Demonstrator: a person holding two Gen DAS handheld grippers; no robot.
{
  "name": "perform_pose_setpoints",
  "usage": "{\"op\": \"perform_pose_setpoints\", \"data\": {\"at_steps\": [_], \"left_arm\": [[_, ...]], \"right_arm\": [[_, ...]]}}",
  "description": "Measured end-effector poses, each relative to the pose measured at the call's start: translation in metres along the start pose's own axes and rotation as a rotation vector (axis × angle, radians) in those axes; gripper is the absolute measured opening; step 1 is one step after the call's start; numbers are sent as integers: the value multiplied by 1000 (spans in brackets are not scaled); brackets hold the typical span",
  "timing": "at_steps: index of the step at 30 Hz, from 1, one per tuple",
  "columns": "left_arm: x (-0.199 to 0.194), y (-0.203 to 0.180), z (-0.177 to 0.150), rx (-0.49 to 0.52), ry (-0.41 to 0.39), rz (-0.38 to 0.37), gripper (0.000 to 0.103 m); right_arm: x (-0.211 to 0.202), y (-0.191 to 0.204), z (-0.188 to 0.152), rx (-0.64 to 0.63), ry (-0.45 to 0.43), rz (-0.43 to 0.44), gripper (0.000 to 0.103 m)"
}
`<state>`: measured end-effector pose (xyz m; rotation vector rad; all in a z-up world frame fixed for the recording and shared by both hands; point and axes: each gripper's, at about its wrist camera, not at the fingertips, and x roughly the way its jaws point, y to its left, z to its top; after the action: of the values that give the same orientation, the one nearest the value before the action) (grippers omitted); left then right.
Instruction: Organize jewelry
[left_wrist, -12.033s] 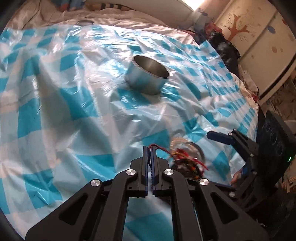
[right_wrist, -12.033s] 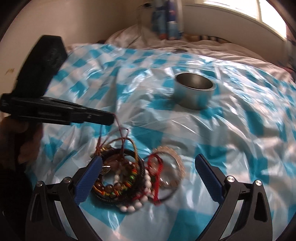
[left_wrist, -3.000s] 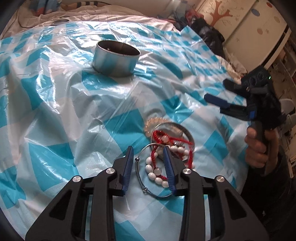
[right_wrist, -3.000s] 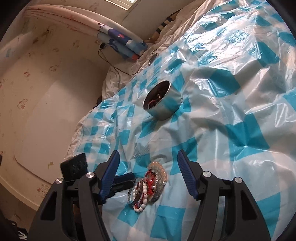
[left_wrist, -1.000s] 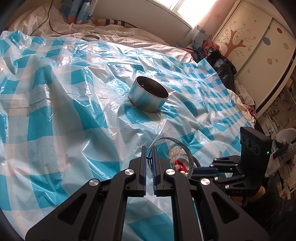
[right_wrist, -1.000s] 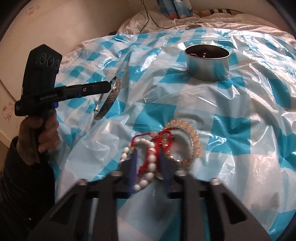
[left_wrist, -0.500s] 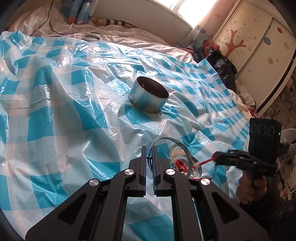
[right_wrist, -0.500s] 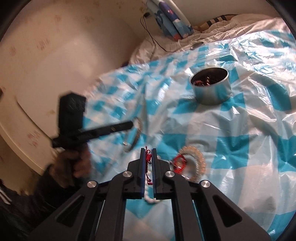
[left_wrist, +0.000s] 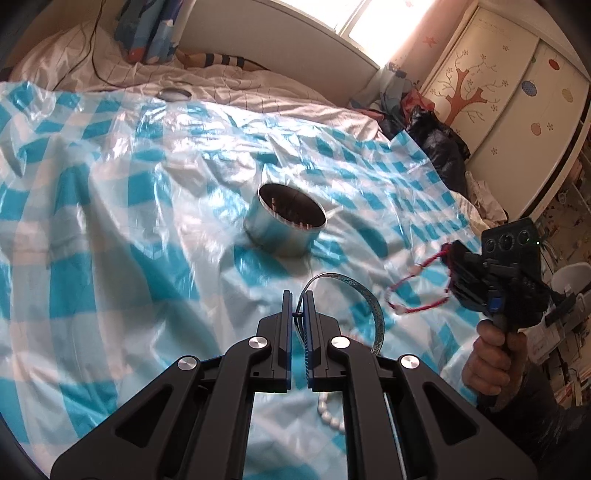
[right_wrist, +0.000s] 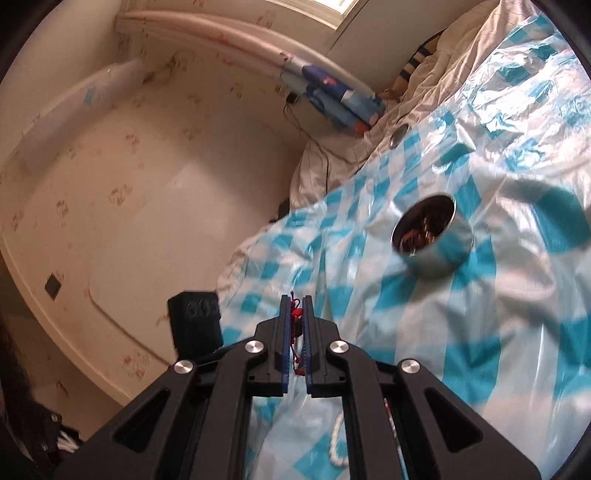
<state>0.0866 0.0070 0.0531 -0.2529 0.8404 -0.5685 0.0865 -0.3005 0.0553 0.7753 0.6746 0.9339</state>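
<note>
Both pairs of jaws are closed on jewelry: the left gripper (left_wrist: 298, 295) pinches the end of one silver bangle (left_wrist: 373, 306), whose band arcs up and to the right of its tips above the bed, and the right gripper (right_wrist: 294, 306) clamps one red cord bracelet (left_wrist: 417, 291), whose loop hangs free in the air in the left wrist view, with a knotted bit of red cord showing between the blue pads in its own view.

One bed carries everything, covered by one blue-and-white checked plastic sheet (left_wrist: 110, 229) that lies crinkled over a pale quilt (left_wrist: 258, 85). At the right of the room stands one wardrobe (left_wrist: 517, 92) with a painted tree on its door.

One round metal tin (left_wrist: 284, 229) sits upright on the sheet, well apart from both grippers. Seen from the right wrist, it holds a small tangle of reddish and brownish jewelry pieces (right_wrist: 421, 229); how many there are cannot be told. One small round lid-like disc (left_wrist: 173, 94) lies on the quilt beyond the sheet's far edge.

One string of white beads (left_wrist: 330, 410) lies on the sheet just under the left gripper, only partly visible. One hand (left_wrist: 491, 354) grips the handle of the right gripper.
</note>
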Motion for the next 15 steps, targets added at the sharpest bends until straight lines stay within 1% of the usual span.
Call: {"op": "perform_pose_setpoints", "data": {"at_steps": [2, 7, 13, 15], "left_arm": [[4, -1, 11, 4, -8, 12, 5], [28, -3, 43, 15, -6, 40, 5], [59, -3, 78, 17, 1, 70, 5], [70, -4, 90, 22, -2, 86, 5]], "right_arm": [[4, -4, 9, 4, -5, -1, 7], [15, -17, 31, 12, -30, -17, 7], [33, -27, 64, -22, -49, -53, 7], [45, -31, 75, -46, -45, -81, 7]]}}
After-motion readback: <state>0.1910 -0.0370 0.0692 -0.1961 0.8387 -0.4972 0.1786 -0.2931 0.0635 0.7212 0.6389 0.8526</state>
